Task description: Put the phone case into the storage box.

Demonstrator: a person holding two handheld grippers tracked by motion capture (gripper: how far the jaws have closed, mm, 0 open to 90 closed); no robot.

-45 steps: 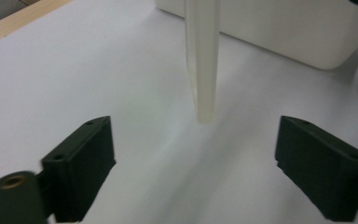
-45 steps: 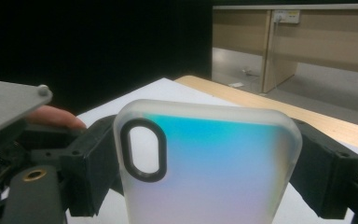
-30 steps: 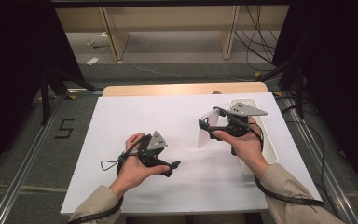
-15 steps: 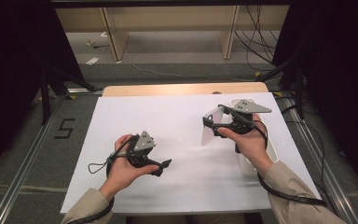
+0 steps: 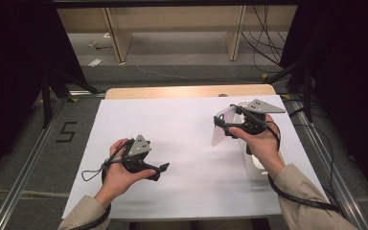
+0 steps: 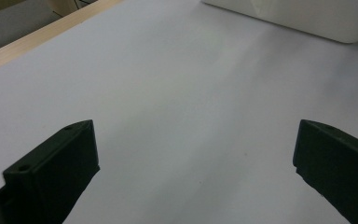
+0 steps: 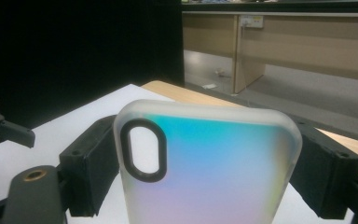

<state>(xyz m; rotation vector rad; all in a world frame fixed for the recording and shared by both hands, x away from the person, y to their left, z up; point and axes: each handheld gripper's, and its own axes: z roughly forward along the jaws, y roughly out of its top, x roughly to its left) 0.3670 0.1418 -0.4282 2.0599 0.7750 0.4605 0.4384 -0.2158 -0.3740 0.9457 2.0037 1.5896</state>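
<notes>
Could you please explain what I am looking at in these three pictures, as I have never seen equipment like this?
A person sits at a table covered by a white sheet, holding a hand-operated two-jaw gripper in each hand. The high view looks down from above; the other two pictures come from cameras riding on each gripper, looking along its black jaws. The right gripper is clamped on the sides of a translucent phone case with an oval camera cutout, held above the table. The left gripper is open, with nothing between its jaws. A white tray lies at the table's right side.
</notes>
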